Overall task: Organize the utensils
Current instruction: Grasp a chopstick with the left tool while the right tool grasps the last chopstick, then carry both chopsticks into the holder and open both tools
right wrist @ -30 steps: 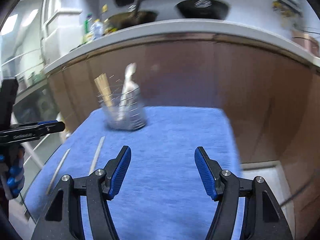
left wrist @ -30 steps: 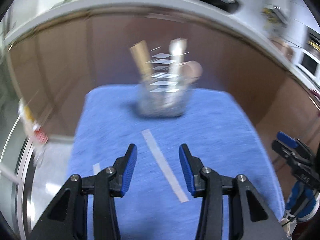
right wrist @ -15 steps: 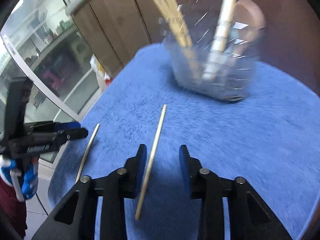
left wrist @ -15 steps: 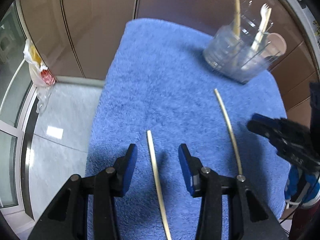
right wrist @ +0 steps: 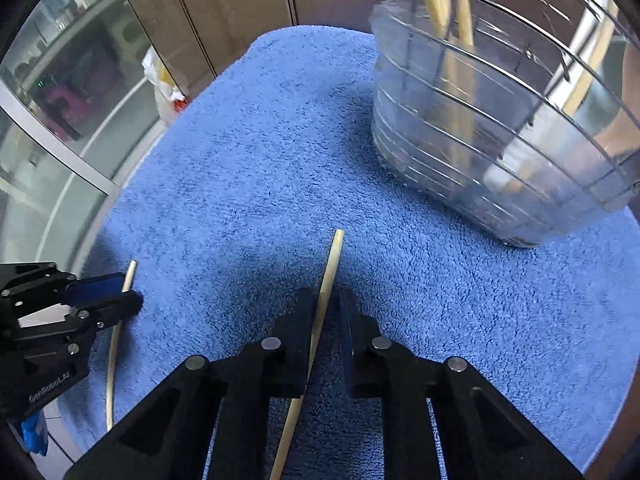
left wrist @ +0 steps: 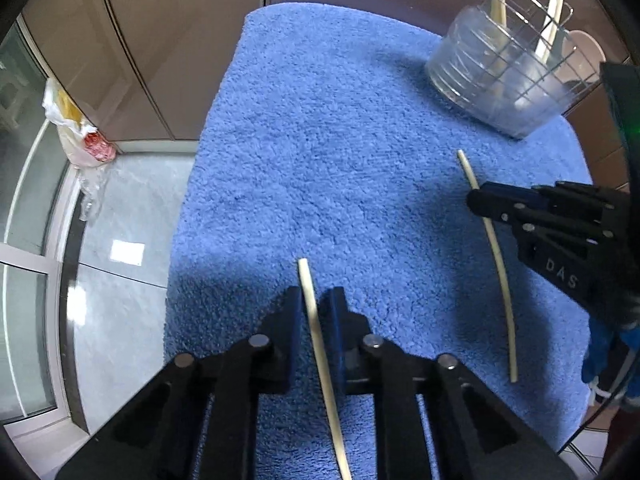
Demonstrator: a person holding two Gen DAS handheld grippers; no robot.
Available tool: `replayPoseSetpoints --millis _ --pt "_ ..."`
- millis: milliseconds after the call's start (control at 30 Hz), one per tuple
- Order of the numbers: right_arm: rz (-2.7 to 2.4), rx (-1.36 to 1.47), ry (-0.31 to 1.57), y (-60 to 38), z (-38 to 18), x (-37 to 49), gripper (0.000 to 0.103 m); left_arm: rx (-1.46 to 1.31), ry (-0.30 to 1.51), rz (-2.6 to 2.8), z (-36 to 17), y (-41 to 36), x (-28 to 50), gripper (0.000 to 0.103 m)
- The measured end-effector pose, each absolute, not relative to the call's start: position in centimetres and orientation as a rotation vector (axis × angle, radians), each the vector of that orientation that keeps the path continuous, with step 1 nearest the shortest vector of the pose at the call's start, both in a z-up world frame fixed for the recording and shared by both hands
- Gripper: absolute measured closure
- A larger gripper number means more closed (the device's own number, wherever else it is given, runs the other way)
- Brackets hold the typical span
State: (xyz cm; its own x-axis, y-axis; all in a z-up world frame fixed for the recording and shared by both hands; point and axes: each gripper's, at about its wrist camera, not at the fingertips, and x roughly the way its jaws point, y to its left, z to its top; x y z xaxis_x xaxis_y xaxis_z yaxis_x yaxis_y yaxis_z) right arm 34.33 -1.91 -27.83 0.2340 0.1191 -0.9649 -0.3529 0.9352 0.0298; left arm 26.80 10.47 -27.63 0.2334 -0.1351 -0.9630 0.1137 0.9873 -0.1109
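Two pale chopsticks lie on a blue towel [left wrist: 340, 140]. My left gripper [left wrist: 315, 300] is closed around the left chopstick [left wrist: 306, 280], low on the towel. My right gripper [right wrist: 326, 300] is closed around the right chopstick [right wrist: 334, 252]. In the left wrist view the right gripper [left wrist: 480, 204] shows at the right edge over the right chopstick [left wrist: 500, 264]. In the right wrist view the left gripper [right wrist: 120, 292] shows at the left over the left chopstick [right wrist: 114, 344]. A clear utensil holder [left wrist: 496, 80] with a wire rack holds chopsticks, a fork and a spoon at the towel's far right; it is close in the right wrist view [right wrist: 500, 160].
Brown cabinet doors [left wrist: 180, 40] stand behind the towel. A plastic bag [left wrist: 76, 136] lies on the pale floor at the left. The towel's left edge drops off to the floor [left wrist: 132, 216].
Both grippers have dropped to the towel and closed from open, each onto a chopstick. The views tilted down from the counter front to the towel.
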Motion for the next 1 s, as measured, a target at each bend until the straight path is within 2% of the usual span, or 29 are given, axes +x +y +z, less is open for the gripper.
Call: replayPoseSetpoints --millis 133,300,467,567,833,1000 --pt "0.331 -0.211 1.288 -1.3 -27.7 34.3 0.098 -0.018 1.316 -0.156 -27.4 10.4 26.4 0.098" --pt "0.377 -0.109 1.269 -3.9 -26.8 33.2 0.098 -0.045 1.281 -0.154 -26.6 10.7 25.4 0.098" --pt "0.502 -0.024 1.134 -6.1 -23.5 30.5 0.098 -0.040 1.153 -0.181 -22.8 10.1 24.1 0.099" --pt "0.558 0.037 0.987 -8.2 -20.1 28.6 0.098 -0.056 1.010 -0.221 -18.7 9.0 23.3 0.098" --pt "0.517 0.114 0.395 -13.4 -6.3 27.6 0.098 -0.163 0.559 -0.299 -6.3 5.6 25.0 0.099" --pt "0.446 0.155 0.218 -14.4 -3.5 31.5 0.098 -0.285 0.398 -0.279 -3.2 3.6 30.1 0.099"
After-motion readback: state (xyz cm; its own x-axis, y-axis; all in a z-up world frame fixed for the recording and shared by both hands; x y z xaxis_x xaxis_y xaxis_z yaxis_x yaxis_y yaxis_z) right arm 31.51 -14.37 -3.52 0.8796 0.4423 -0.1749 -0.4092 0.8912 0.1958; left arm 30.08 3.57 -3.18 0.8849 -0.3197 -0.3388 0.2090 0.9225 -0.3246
